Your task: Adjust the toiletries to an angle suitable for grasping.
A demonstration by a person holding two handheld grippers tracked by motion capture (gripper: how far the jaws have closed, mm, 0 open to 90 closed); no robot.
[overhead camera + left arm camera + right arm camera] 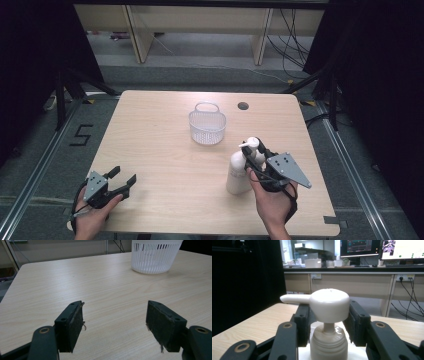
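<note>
A white pump bottle (238,172) stands upright on the wooden table (160,150) at the right front. My right gripper (257,150) is closed on its top: in the right gripper view both jaws press the sides of the pump head (329,305), whose spout points left. At the table's left front corner my left gripper (122,177) is held low and open. In the left gripper view its jaws stand wide apart (115,317) with only bare tabletop between them.
A white slotted plastic basket (207,125) with a handle stands at the table's middle back, also in the left gripper view (155,257). A round cable hole (243,106) lies behind it. Dark curtains and a floor with cables surround the table.
</note>
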